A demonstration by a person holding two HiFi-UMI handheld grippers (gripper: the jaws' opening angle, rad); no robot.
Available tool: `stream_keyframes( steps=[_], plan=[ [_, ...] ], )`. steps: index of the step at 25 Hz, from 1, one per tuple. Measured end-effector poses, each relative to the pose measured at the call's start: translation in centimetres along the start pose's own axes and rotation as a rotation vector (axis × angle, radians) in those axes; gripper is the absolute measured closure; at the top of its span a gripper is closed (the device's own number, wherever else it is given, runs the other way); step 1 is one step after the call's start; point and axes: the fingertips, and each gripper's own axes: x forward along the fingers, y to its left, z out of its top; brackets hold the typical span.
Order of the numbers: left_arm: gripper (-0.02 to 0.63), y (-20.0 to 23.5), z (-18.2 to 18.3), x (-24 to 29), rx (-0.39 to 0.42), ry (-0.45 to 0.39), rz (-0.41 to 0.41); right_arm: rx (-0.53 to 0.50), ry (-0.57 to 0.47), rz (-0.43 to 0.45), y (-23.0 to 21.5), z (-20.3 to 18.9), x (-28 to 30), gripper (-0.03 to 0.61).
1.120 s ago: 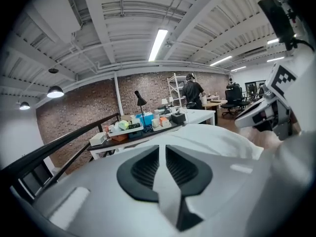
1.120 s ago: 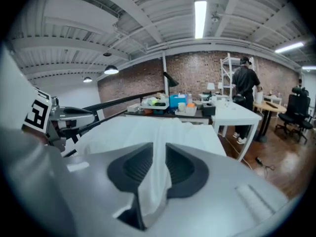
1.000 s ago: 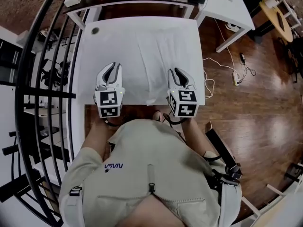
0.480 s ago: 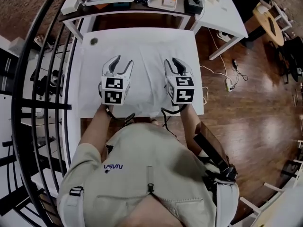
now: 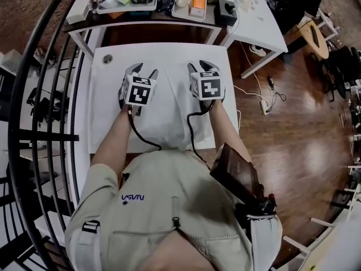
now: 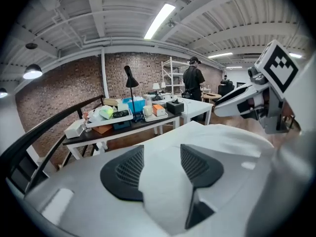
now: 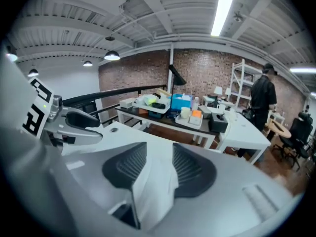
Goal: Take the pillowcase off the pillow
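jaws on my left gripper (image 5: 142, 70) and right gripper (image 5: 202, 66) have just been opening, pillowcase (image 5: 169, 97) cloth loose between them on the table (image 5: 100, 130); next i should pinch cloth only, pulling evenly.

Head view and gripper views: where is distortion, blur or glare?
Head view: railing bows, wooden floor shows sheen. Left gripper view: strong fisheye curving, dark corners, ceiling lamp glares, near white cloth soft. Right gripper view: same curving, ceiling lamp overexposed, white cloth blurred.
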Motion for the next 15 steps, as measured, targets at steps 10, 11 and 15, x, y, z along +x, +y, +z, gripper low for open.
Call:
stream_keyframes(
  steps=[10, 11, 15],
  plan=[
    [0.360, 0.1, -5.1, 3.7, -0.039, 0.312, 0.004, -0.028, 0.289, 0.070, 0.3, -4.4, 6.8, 0.382],
    [0.378, 0.2, -5.8, 3.4, -0.036, 0.345, 0.007, -0.050, 0.344, 0.041, -0.3, -5.6, 6.8, 0.380],
    [0.504, -1.7, -7.6, 3.3, -0.006, 0.359, -0.075, -0.091, 0.344, 0.090, 0.7, -7.1, 8.0, 0.386]
  ],
)
